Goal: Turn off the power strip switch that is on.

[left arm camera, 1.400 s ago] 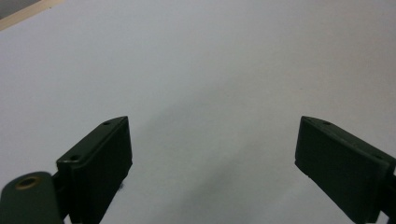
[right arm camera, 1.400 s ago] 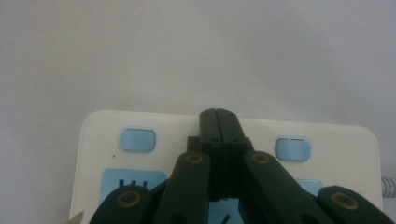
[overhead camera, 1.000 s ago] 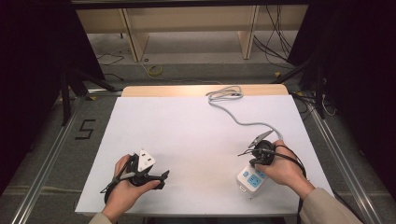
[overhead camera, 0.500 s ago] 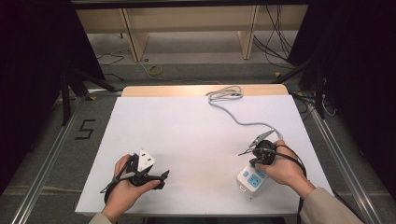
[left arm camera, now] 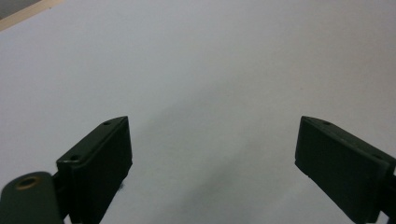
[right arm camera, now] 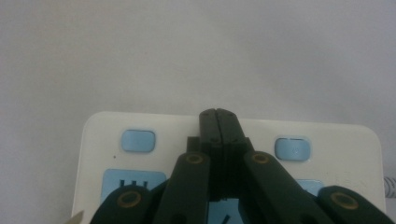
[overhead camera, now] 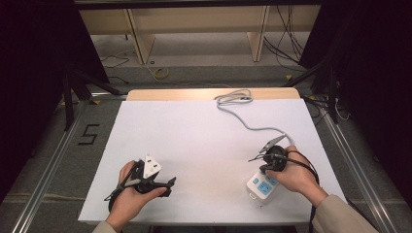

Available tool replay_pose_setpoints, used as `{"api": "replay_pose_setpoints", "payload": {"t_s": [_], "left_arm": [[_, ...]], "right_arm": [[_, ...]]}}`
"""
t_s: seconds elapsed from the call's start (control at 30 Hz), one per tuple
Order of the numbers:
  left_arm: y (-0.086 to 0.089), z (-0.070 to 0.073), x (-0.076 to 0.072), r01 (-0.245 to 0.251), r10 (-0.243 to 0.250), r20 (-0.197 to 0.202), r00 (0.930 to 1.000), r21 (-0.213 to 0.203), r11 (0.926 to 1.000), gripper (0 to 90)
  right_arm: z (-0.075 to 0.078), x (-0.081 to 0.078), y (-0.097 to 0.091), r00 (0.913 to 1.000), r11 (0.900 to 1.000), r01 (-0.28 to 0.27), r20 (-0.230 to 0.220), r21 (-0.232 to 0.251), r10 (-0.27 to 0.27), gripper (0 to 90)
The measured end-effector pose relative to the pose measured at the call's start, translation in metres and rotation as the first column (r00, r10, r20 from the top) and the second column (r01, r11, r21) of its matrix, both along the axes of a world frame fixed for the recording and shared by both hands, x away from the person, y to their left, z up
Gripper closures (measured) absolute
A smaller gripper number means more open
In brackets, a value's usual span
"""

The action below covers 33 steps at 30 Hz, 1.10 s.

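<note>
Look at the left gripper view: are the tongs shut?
No, the left tongs stand wide open, with bare white table showing between the two black jaws.

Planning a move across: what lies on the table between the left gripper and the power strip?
Nothing: in the high view, bare white table separates left gripper from power strip.

A white table [overhead camera: 204, 141] carries the scene, its far edge a bare strip of pale wood. Near the right front corner a white power strip [overhead camera: 263, 186] with blue sockets lies flat on it. Its grey cord [overhead camera: 245, 124] runs across the surface toward the far edge, where it loops.
</note>
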<state>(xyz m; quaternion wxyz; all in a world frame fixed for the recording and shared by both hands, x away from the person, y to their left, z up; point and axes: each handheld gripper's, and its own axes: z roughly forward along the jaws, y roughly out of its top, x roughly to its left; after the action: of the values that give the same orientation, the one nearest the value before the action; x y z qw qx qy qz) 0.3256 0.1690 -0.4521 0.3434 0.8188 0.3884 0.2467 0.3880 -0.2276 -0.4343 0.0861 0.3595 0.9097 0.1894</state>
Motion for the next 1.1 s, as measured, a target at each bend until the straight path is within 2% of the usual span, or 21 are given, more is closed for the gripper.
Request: {"api": "replay_pose_setpoints", "payload": {"t_s": [0.7, 0.8, 1.1], "left_arm": [[-0.0001, 0.0, 0.0, 0.001, -0.001, -0.001, 1.0, 0.0, 1.0, 10.7], [0.0, -0.0002, 0.0002, 0.001, -0.001, -0.001, 1.0, 0.001, 1.0, 10.7], [-0.0001, -0.0002, 0.0002, 0.0, 0.0, 0.0, 1.0, 0.001, 1.0, 10.7]], "right_arm": [[-0.0002, 0.0002, -0.0005, 1.0, 1.0, -0.005, 0.005, 0.001, 0.005, 90.0], [0.0029, 0.0, -0.0011, 1.0, 0.9998, 0.004, 0.008, 0.021, -0.004, 90.0], [0.0027, -0.0003, -0.0012, 1.0, 0.9998, 0.001, 0.007, 0.018, -0.001, 90.0]]}}
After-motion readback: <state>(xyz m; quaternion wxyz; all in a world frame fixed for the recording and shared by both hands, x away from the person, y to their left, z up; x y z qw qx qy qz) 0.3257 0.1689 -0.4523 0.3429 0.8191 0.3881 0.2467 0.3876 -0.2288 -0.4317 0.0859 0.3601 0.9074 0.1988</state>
